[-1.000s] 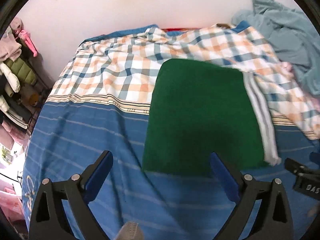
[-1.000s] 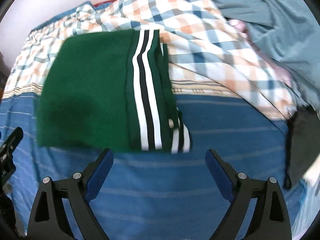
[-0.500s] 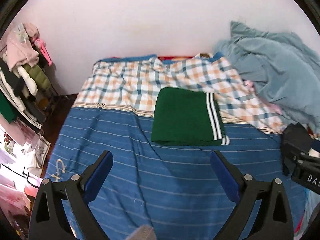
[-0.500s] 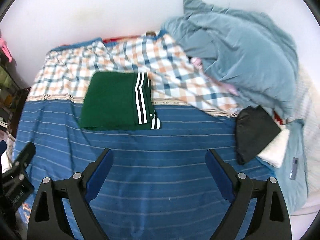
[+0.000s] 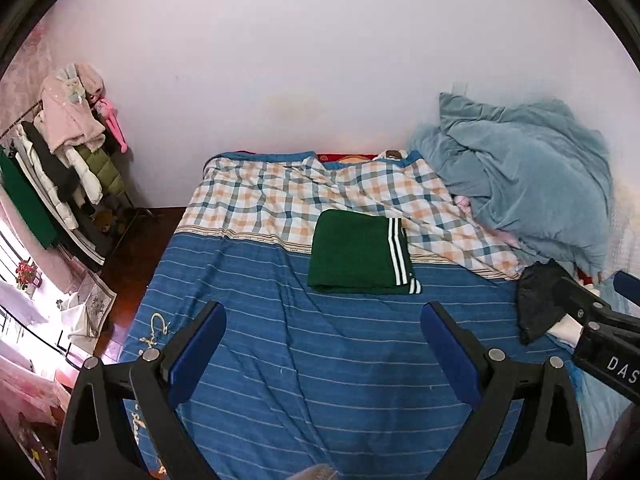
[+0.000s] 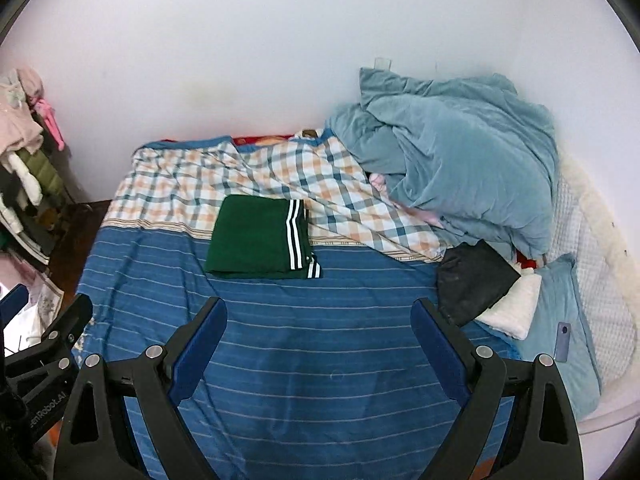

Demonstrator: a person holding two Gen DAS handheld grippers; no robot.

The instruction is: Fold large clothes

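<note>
A green garment with white side stripes (image 5: 356, 256) (image 6: 256, 242) lies folded into a neat rectangle in the middle of the bed (image 5: 320, 360), where the blue striped sheet (image 6: 320, 340) meets the checked cover. My left gripper (image 5: 322, 332) hangs open well back from it, above the near part of the bed, with nothing between its blue pads. My right gripper (image 6: 318, 328) is likewise open, held high and far from the garment. Each gripper's black frame shows at the edge of the other's view.
A crumpled grey-blue duvet (image 6: 452, 168) is heaped at the back right. A black garment (image 6: 472, 280) lies on a white towel beside a pale blue pillow with a phone (image 6: 563, 342). A clothes rack (image 5: 60, 184) stands left of the bed against the wall.
Both grippers have drawn back and up from close over the folded green garment, so the whole bed and wall are in view now. The garment stayed where it was.
</note>
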